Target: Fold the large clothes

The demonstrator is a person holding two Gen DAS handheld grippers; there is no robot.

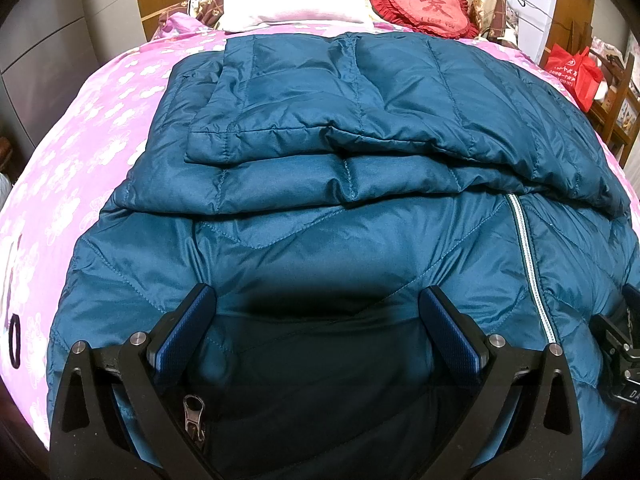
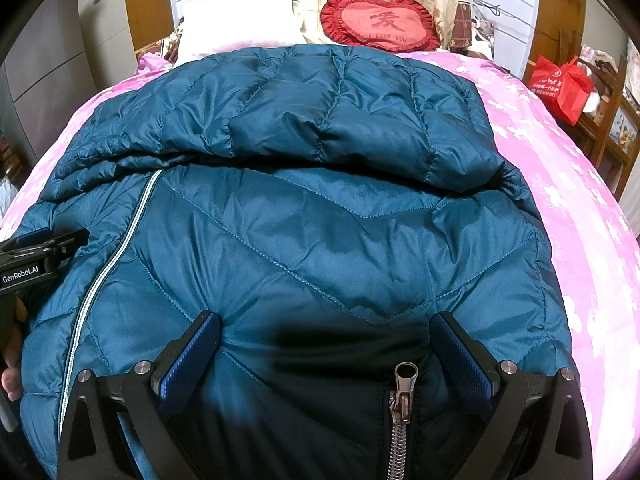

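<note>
both grippers, left gripper (image 1: 316,312) and right gripper (image 2: 326,338), hover low, side by side, fingers spread wide and holding nothing, over the near hem of the teal quilted down jacket (image 1: 320,208), sleeves folded across, on the pink floral bed (image 1: 80,152).

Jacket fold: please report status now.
Left gripper open, right gripper open, both low over jacket. Sleeves folded in across its body. Zipper pull between right fingers. Nothing blocking.
</note>
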